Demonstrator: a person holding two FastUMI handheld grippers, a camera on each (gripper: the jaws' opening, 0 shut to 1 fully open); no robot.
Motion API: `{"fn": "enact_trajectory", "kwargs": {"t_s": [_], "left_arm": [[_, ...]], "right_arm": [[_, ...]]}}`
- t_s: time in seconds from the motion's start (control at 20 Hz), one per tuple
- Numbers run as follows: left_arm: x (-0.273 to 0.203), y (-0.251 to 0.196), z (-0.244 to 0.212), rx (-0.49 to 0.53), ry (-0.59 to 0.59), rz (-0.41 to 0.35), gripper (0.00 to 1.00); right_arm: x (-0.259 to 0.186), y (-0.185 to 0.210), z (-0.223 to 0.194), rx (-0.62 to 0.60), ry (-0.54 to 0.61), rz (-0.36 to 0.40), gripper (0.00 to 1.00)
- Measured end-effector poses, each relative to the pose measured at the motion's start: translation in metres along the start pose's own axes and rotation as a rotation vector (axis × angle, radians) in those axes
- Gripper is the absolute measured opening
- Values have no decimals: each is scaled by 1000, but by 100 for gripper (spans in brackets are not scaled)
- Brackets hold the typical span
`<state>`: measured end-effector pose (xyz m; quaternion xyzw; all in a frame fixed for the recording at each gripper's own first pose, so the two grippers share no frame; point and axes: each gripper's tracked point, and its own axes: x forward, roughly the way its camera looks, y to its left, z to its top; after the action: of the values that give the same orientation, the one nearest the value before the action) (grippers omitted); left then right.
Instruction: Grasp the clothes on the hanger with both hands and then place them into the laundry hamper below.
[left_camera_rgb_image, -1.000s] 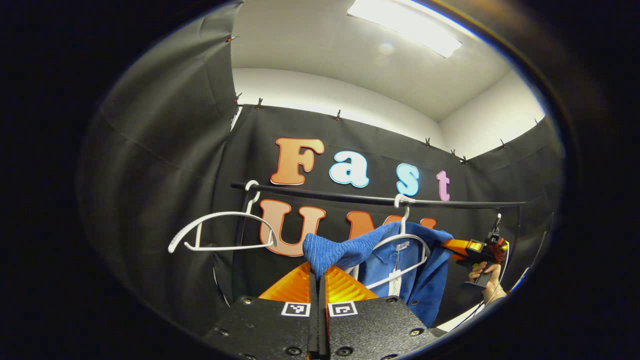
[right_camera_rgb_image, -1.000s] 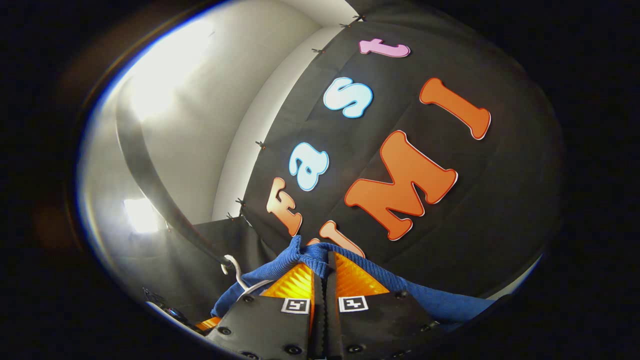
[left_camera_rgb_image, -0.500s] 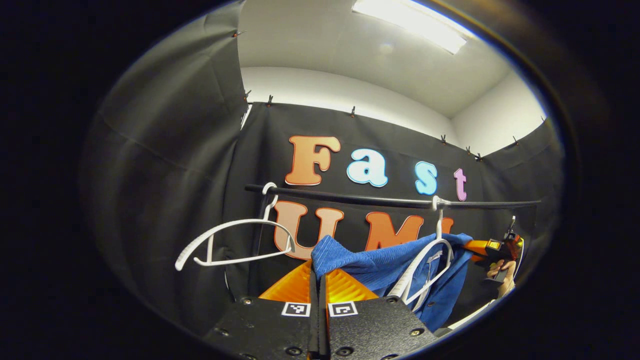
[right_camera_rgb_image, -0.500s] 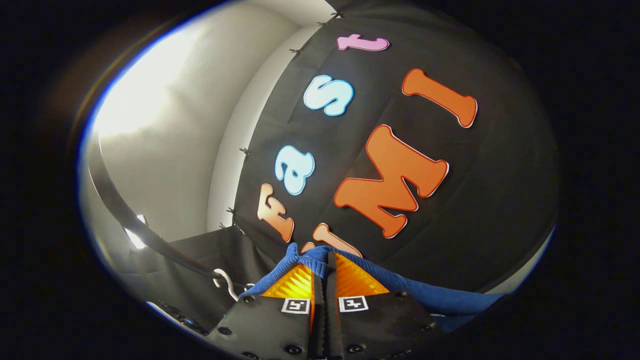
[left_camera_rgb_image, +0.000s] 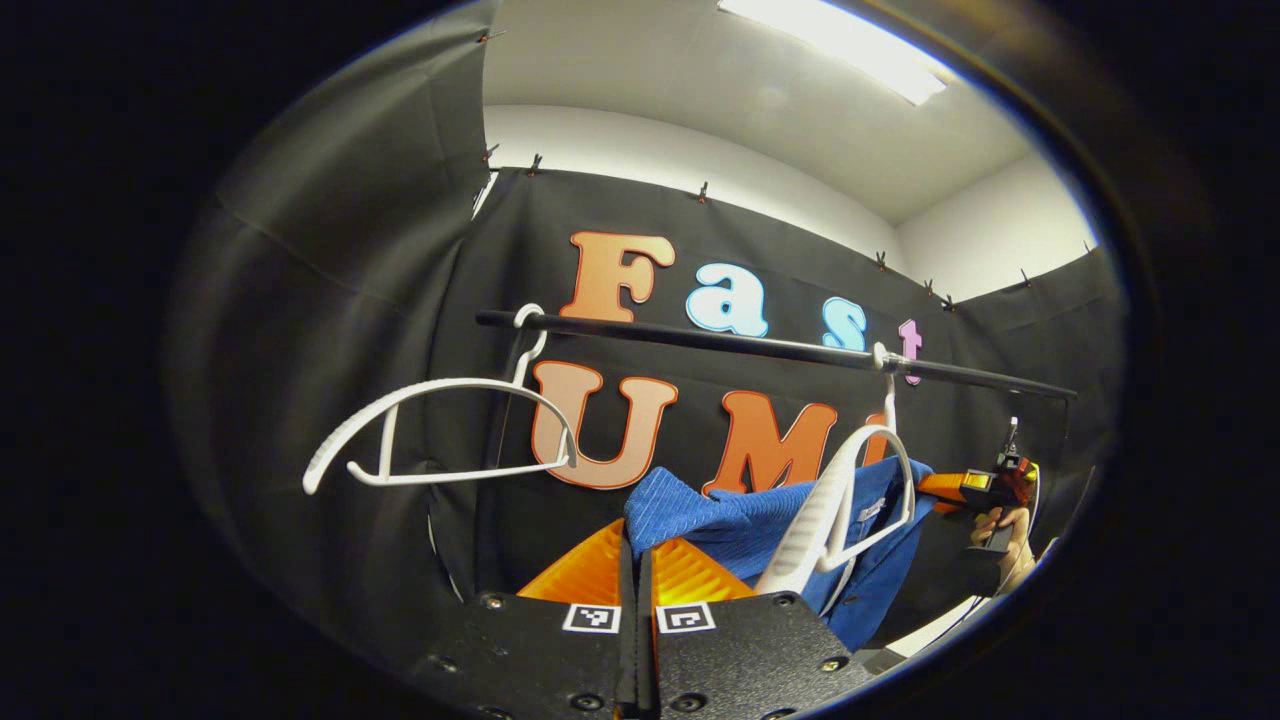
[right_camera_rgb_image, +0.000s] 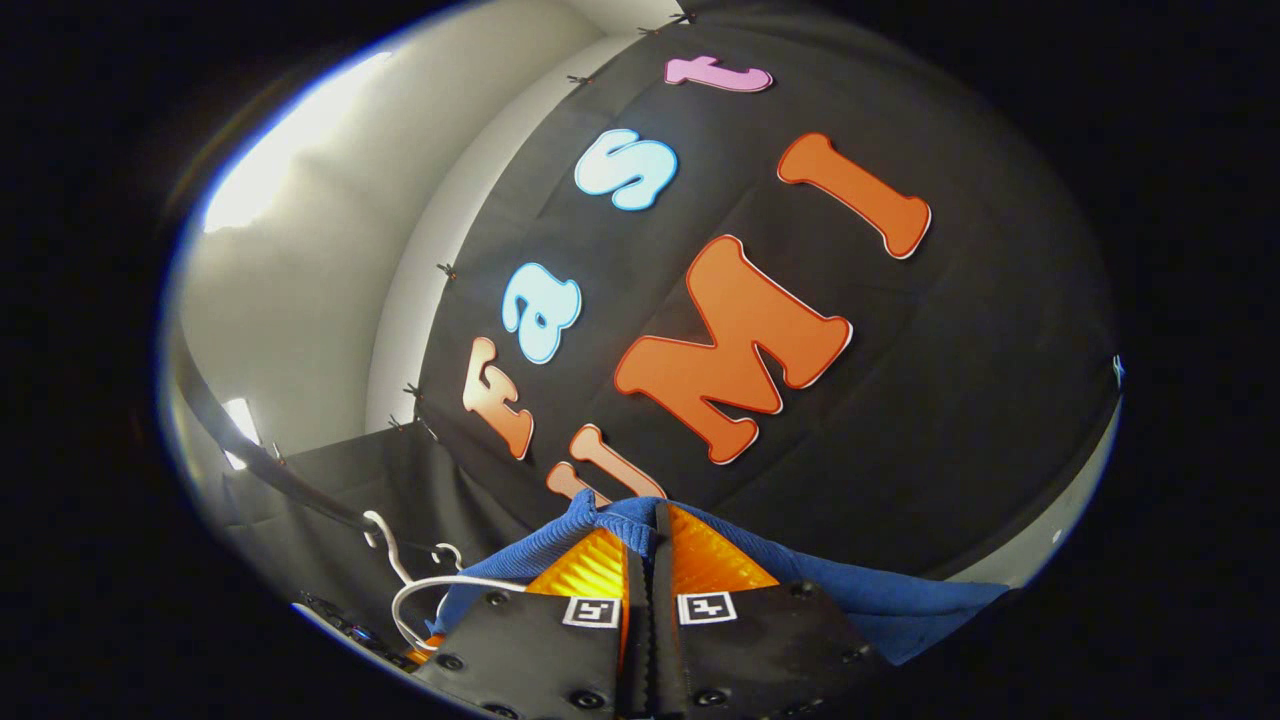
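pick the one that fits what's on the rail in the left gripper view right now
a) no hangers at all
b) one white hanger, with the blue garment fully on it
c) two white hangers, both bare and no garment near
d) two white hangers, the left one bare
d: two white hangers hook over the black rail; the left hanger is bare, while the right hanger sits against the blue garment.

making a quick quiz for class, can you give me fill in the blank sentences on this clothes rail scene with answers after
1. The garment pinched by the left gripper is ____ in colour.
2. ____ white hangers hook over the black rail.
3. The bare hanger hangs ____ of the garment in the left gripper view.
4. The right gripper is ____ on the garment.

Missing words: blue; two; left; shut
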<state>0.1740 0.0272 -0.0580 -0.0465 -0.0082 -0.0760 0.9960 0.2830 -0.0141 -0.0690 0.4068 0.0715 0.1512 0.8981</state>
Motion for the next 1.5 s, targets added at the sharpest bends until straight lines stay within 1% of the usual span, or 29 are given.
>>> {"fn": "enact_trajectory", "kwargs": {"t_s": [0.25, 0.4, 0.65, 0.85, 1.0, 1.2, 1.35, 1.5], "left_arm": [[-2, 4, -38, 8, 44, 24, 1], [-11, 4, -55, 27, 68, 34, 0], [-32, -17, -69, 26, 60, 7, 0], [-45, -40, -81, 63, 63, -11, 0], [-47, -63, -91, 19, 78, -44, 0], [-43, -96, -109, -31, 105, -91, 0], [-42, -119, -126, -18, 130, -123, 0], [-38, -143, -143, -32, 144, -152, 0]], "right_arm": [[-8, -28, -21, -98, 17, -82, 7], [-27, -35, -32, -155, 22, -104, 7], [-67, -45, -42, -213, -9, -142, 7], [-96, -49, -55, -259, -19, -205, 7], [-107, -47, -71, -313, 1, -238, 7], [-109, -38, -93, -361, 33, -234, 8], [-120, -33, -105, -370, 24, -224, 8], [-130, -40, -120, -369, 33, -231, 8]]}}
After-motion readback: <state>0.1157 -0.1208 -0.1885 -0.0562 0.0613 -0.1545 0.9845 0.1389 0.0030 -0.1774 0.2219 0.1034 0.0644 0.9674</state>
